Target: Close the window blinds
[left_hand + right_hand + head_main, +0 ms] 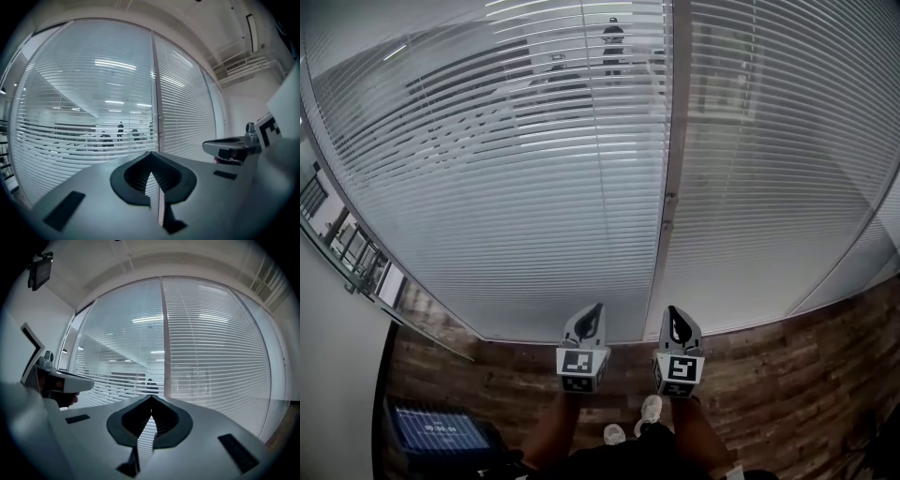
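As both aim level, left gripper (597,308) parallels right gripper (673,310).

A dark screen (431,431), sitting at seven o'clock in the head view, is showing a row of pale digits too blurred to read. Black-and-white square markers (578,362) are facing the camera on the cubes of the left gripper (596,311) and right gripper (674,313), carrying patterns, not letters.

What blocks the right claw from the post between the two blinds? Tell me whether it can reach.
Likely yes. Nothing stands between the right claw and the post; the claw, shut and empty, points toward it. Some wood floor lies between, so a step forward may be needed.
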The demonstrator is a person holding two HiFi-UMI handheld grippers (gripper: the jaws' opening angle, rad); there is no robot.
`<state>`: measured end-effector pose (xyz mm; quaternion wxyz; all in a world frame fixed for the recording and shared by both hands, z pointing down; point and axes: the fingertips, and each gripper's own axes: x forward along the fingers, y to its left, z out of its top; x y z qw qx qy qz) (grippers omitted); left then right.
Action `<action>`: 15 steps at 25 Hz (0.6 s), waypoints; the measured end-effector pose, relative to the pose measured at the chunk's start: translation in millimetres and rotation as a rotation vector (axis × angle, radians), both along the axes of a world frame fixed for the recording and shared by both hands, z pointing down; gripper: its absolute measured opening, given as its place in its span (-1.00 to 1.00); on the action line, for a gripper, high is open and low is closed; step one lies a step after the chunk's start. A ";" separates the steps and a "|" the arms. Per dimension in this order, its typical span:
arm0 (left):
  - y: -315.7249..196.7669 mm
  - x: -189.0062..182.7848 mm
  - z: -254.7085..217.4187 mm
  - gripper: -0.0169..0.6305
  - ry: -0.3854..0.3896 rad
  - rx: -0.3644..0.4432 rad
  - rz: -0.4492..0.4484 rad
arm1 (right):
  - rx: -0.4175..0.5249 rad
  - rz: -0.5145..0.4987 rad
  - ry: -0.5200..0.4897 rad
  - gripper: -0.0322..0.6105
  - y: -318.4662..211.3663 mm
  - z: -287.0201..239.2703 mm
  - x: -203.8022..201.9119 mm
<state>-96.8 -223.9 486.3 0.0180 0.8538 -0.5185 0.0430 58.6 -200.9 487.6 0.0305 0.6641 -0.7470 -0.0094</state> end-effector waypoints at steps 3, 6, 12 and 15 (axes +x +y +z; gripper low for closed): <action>-11.4 7.0 1.2 -0.95 -0.021 -0.006 0.007 | 0.004 -0.017 0.000 -0.89 -12.9 2.0 4.5; -19.9 8.5 3.7 -0.95 -0.022 -0.011 -0.007 | -0.008 -0.029 0.005 -0.89 -22.2 5.9 7.8; -54.3 14.8 -20.1 -0.95 -0.025 0.019 -0.035 | 0.048 -0.068 0.014 -0.89 -58.2 -15.8 10.8; -64.5 24.8 -17.4 -0.95 -0.049 0.023 -0.027 | 0.054 -0.079 0.026 -0.89 -67.9 -17.1 18.1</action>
